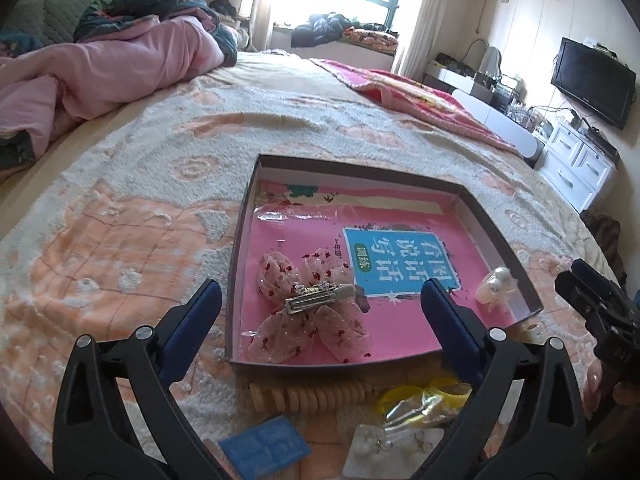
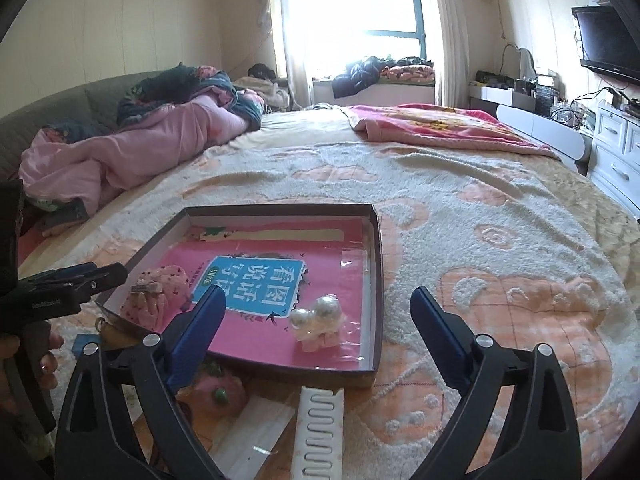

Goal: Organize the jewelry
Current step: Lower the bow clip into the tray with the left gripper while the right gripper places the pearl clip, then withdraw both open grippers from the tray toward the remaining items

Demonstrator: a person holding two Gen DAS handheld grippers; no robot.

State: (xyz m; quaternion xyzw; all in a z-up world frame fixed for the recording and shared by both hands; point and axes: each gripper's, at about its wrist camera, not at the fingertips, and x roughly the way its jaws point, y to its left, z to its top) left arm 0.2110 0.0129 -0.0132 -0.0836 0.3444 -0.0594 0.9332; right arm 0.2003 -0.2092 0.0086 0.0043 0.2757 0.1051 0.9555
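A shallow brown box (image 1: 498, 232) with a pink book cover inside lies on the bed; it also shows in the right wrist view (image 2: 378, 280). In it lie a pink bow hair clip (image 1: 312, 312) (image 2: 154, 300) and a bagged pearl piece (image 1: 496, 284) (image 2: 318, 322). My left gripper (image 1: 320, 300) is open and empty above the box's near edge, over the bow. My right gripper (image 2: 318, 316) is open and empty just before the box, near the pearls. Each gripper shows at the edge of the other's view.
In front of the box lie a wooden bead bracelet (image 1: 308, 396), yellow rings (image 1: 424, 398), an earring card (image 1: 392, 444), a blue card (image 1: 264, 450), a white comb clip (image 2: 318, 432) and a pink item (image 2: 218, 396). Pink quilt (image 1: 100, 68) at the back left.
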